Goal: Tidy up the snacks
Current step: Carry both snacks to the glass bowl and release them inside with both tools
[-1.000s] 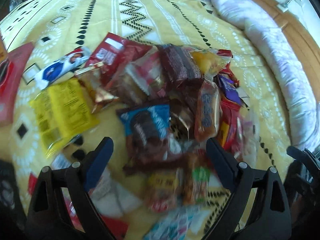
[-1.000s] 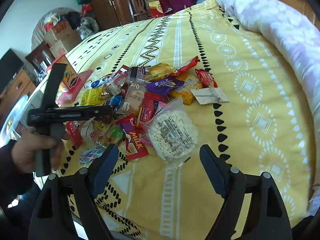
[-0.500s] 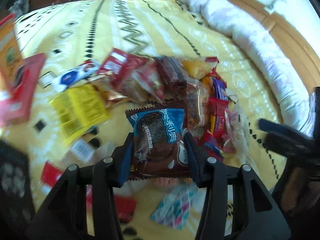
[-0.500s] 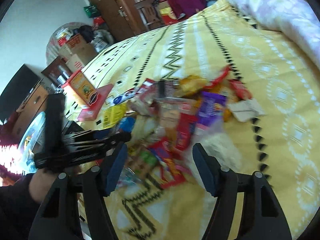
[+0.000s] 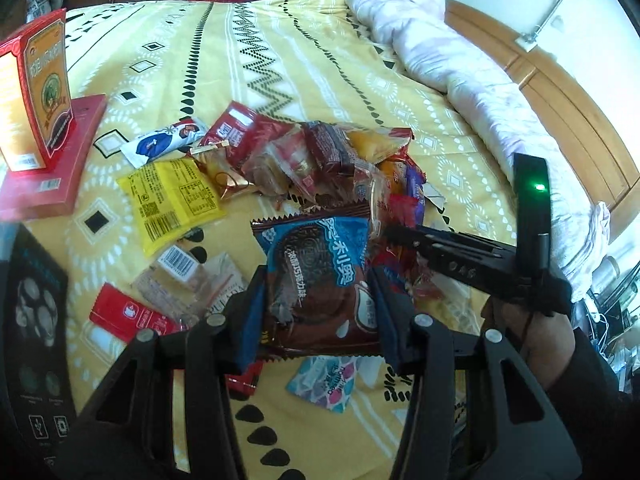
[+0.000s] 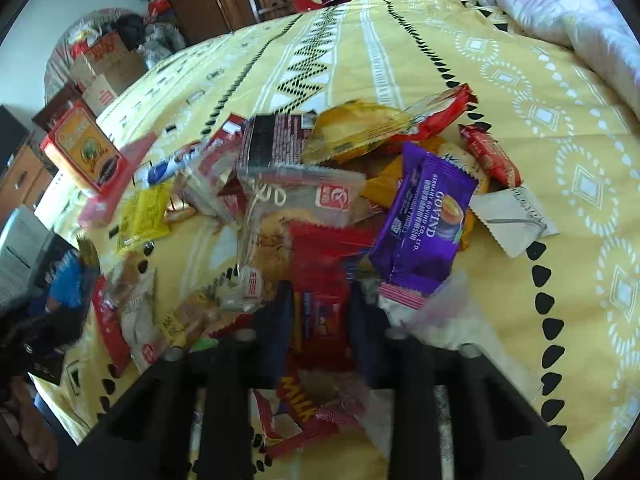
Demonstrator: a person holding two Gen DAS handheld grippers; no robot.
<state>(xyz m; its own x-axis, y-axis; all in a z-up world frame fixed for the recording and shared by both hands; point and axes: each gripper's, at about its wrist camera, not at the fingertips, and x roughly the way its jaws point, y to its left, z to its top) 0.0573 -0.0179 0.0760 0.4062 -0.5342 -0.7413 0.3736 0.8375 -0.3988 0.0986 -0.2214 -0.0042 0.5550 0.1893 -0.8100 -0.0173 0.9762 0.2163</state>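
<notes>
A pile of wrapped snacks [image 5: 320,160] lies on a yellow patterned bedspread [image 5: 320,52]. My left gripper [image 5: 316,292] is shut on a blue and brown cookie packet [image 5: 316,256] and holds it just above the pile's near edge. In the right wrist view, my right gripper [image 6: 320,300] is down in the snack pile [image 6: 304,184], shut on a red packet with a blue label [image 6: 322,322]. A purple packet [image 6: 424,216] lies just right of it. The left wrist view shows the right gripper [image 5: 400,234] from the side, its tip in the pile, with a hand [image 5: 532,332] holding it.
A red and orange box [image 5: 36,92] stands on a flat red box at the left. A yellow sachet [image 5: 172,196] and small packets lie loose near it. A black carton [image 5: 32,320] is at the left edge. A rolled pale duvet [image 5: 460,80] runs along the wooden headboard [image 5: 568,104].
My left gripper closed on the cookie packet and lifted it off the pile. My right gripper dropped forward into the pile and closed on the red packet.
</notes>
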